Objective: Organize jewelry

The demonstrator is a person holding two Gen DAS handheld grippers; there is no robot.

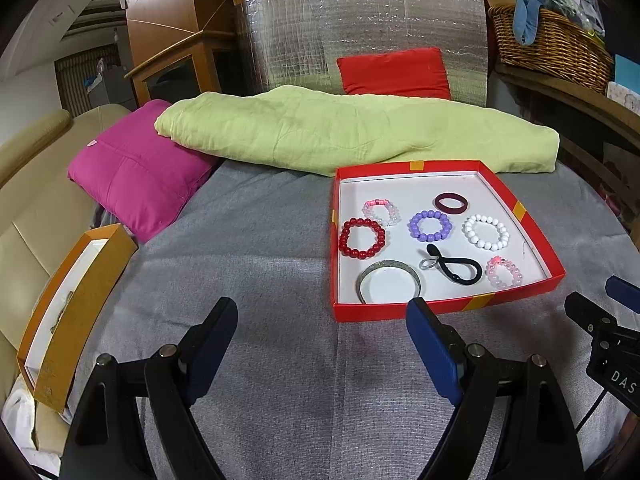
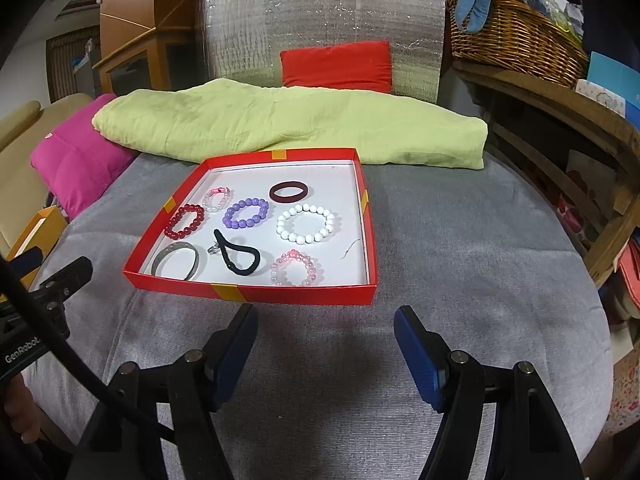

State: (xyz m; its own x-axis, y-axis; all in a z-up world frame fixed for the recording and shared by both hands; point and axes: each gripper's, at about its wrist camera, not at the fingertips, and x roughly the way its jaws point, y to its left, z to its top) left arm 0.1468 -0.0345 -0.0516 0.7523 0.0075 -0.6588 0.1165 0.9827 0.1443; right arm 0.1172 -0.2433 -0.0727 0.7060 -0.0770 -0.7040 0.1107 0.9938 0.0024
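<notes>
Left gripper [image 1: 322,320] spread wide, nothing between its fingers, hovering over the grey bench [image 1: 260,240] just short of the red tray [image 1: 400,312]. Right gripper [image 2: 326,328] also spread and empty, just short of the tray's near wall; neither touches it. Tray sits toward the bench's far edge, just in front of a folded green cloth [image 1: 340,128]. All jewelry is loose on the tray's white floor, pieces apart from each other: far row has a pink-white bead bracelet [image 1: 381,212] and a dark maroon band [image 1: 451,203]; middle row has a red bead bracelet [image 1: 362,238], a purple one [image 1: 430,226], a white one [image 1: 486,232]; near row has a silver bangle [image 1: 389,282], a black hair tie [image 1: 456,266] with a small ring [image 1: 428,263] touching its far-left end, and a second pink bead bracelet [image 1: 504,273] by the near-right corner. Orange box [image 1: 72,312] at the bench's left edge, tilted, white inside. Pink cushion [image 1: 136,168] at the far-left corner.
</notes>
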